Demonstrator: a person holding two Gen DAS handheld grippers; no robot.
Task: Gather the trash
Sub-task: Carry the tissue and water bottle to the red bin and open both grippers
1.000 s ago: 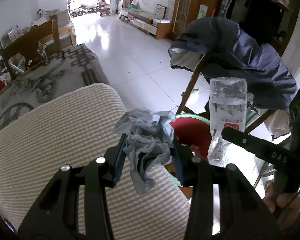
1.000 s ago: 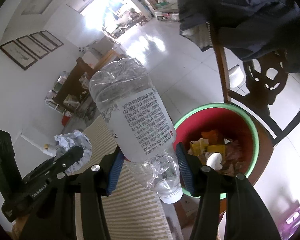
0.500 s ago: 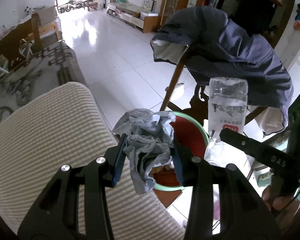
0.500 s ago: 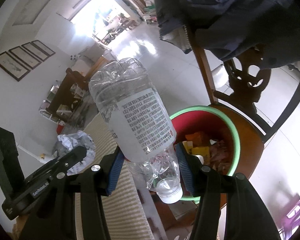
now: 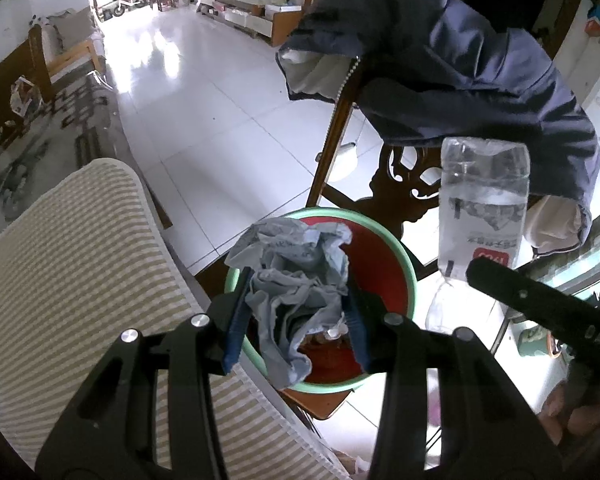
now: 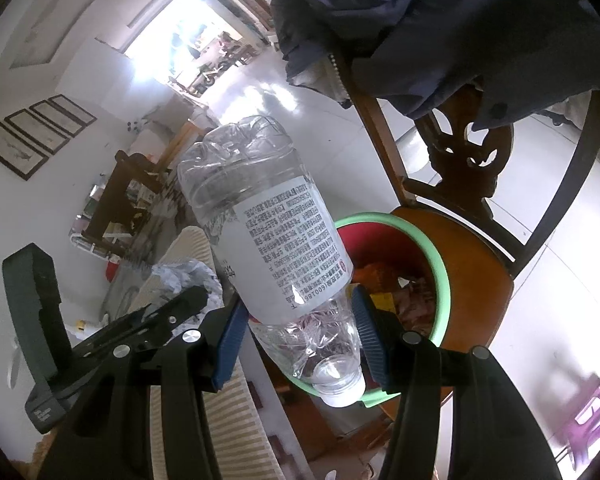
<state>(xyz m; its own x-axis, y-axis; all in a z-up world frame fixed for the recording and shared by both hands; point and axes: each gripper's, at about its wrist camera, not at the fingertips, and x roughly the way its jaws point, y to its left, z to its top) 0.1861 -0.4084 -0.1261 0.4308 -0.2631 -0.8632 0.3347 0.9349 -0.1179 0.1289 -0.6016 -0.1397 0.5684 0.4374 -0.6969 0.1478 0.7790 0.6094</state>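
My left gripper [image 5: 296,312] is shut on a crumpled grey paper wad [image 5: 292,268], held right over the mouth of a red bin with a green rim [image 5: 404,256]. My right gripper [image 6: 300,336] is shut on a clear plastic bottle [image 6: 268,224], cap end down, base pointing up, just before the same red bin [image 6: 428,248]. The bin stands on a wooden chair seat [image 6: 472,280] and holds scraps of orange and yellow trash. In the left wrist view the bottle [image 5: 482,208] hangs to the right of the bin, with the right gripper's finger [image 5: 540,300] across it.
A dark blue jacket [image 5: 452,64] hangs over the carved wooden chair back [image 5: 404,176] behind the bin. A striped cushion [image 5: 76,264] lies lower left, against the bin's near side. White tiled floor [image 5: 204,92] stretches beyond. The left gripper's body [image 6: 100,340] shows in the right wrist view.
Both grippers have moved toward the bin with their loads. The paper wad now hangs over the bin's opening instead of over the cushion, and the bottle stands closer to the rim.
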